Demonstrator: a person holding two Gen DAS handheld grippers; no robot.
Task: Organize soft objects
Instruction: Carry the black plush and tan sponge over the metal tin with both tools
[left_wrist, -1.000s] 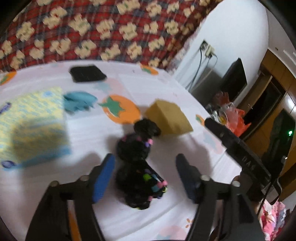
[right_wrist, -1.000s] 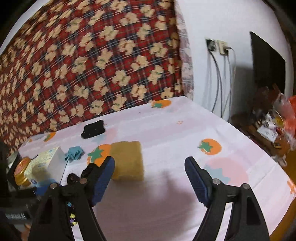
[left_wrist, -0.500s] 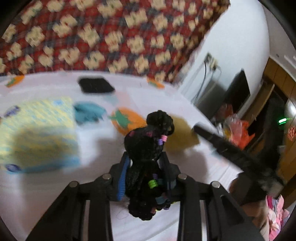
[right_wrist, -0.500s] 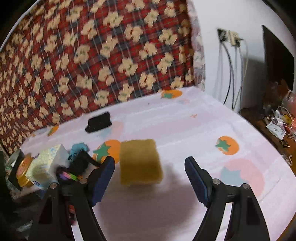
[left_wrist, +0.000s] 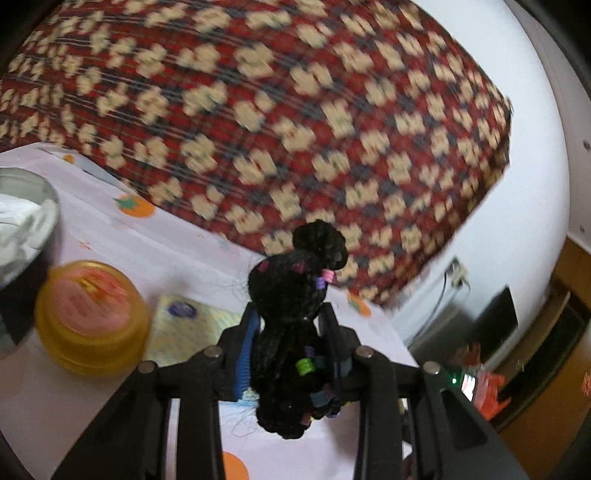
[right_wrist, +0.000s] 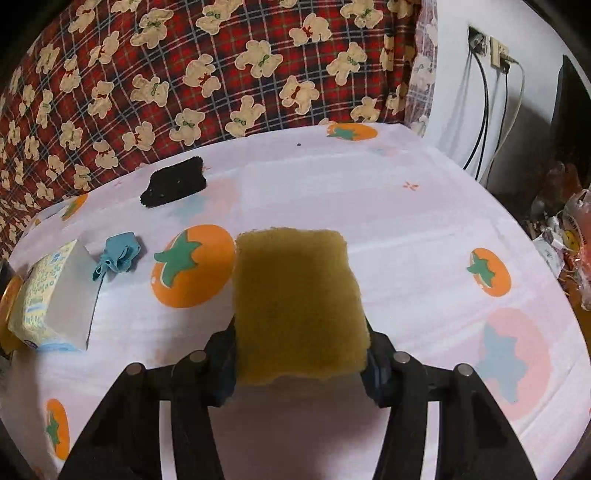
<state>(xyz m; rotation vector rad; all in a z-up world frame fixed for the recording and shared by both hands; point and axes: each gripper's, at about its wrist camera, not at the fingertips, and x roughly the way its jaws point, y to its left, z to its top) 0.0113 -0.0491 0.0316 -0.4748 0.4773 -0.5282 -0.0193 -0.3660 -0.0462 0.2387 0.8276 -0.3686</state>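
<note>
So, two soft things in hand at once. Black fuzzy toy (left_wrist: 295, 325) (beads all over it) pinched upright in the left gripper (left_wrist: 291, 354), lifted clear of the tablecloth (left_wrist: 122, 236), orange jar (left_wrist: 88, 310) off at 9 o'clock. Yellow sponge (right_wrist: 299, 302) squeezed between the right gripper (right_wrist: 299, 354) fingers, looks barely off the cloth. Further out: blue bow (right_wrist: 118, 258) and tissue box (right_wrist: 51, 299) around 9–10 o'clock, black pad (right_wrist: 173, 182) at 11. Mid-carry, probably. Next up: picking a spot, setting both down gently without dropping.
</note>
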